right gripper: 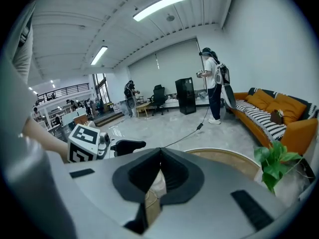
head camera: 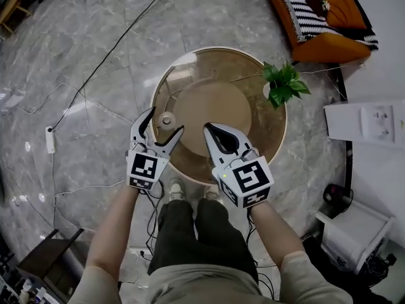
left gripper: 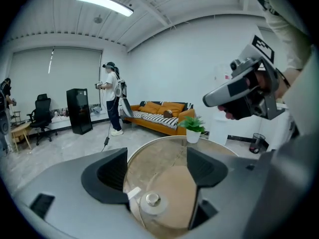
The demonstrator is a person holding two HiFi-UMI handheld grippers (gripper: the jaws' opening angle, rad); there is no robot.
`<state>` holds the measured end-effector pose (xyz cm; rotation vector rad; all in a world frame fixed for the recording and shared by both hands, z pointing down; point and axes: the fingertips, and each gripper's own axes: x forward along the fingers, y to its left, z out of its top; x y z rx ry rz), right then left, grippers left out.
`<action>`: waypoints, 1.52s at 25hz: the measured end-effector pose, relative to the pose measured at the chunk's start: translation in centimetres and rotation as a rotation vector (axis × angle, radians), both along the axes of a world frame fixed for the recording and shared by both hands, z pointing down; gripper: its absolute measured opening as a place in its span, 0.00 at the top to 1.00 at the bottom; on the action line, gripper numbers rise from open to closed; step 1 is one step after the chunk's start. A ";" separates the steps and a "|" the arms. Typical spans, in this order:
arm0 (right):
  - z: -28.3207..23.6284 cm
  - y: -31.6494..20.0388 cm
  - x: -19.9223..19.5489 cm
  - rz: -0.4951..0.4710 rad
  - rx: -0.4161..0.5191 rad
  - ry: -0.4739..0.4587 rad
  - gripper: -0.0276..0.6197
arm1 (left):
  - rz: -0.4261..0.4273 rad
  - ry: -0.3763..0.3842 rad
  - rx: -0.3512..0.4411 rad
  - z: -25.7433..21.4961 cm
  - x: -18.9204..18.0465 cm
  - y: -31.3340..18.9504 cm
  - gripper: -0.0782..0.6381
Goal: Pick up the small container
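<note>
The small container [head camera: 167,120], a clear round pot with a silver knob on its lid, stands on the left part of the round glass table [head camera: 266,132]. My left gripper [head camera: 166,123] is open, and its two jaws stand on either side of the container without touching it. In the left gripper view the container [left gripper: 152,201] sits low between the wide-spread jaws of the left gripper [left gripper: 157,172]. My right gripper [head camera: 209,129] hovers over the table's near middle, shut, with nothing in it. In the right gripper view the right gripper [right gripper: 160,152] shows its tips meeting.
A potted green plant [head camera: 284,83] stands at the table's far right edge. An orange sofa [head camera: 323,18] with a striped blanket lies beyond it. White cabinets [head camera: 370,122] are on the right. A black cable [head camera: 107,59] and a power strip [head camera: 50,139] lie on the marble floor at left.
</note>
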<state>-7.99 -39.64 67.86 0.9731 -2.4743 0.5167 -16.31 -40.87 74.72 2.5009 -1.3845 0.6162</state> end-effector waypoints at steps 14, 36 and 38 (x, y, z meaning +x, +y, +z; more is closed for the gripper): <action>13.1 1.4 1.1 0.023 -0.081 0.019 0.96 | -0.055 -0.047 -0.153 18.7 -0.4 -2.0 0.39; 0.1 2.7 3.6 0.065 -0.041 0.022 0.96 | 0.014 -0.058 -0.204 4.0 2.5 1.7 0.42; -3.3 2.9 3.9 0.066 -0.024 0.015 0.96 | 0.031 -0.074 -0.182 0.4 3.0 2.0 0.43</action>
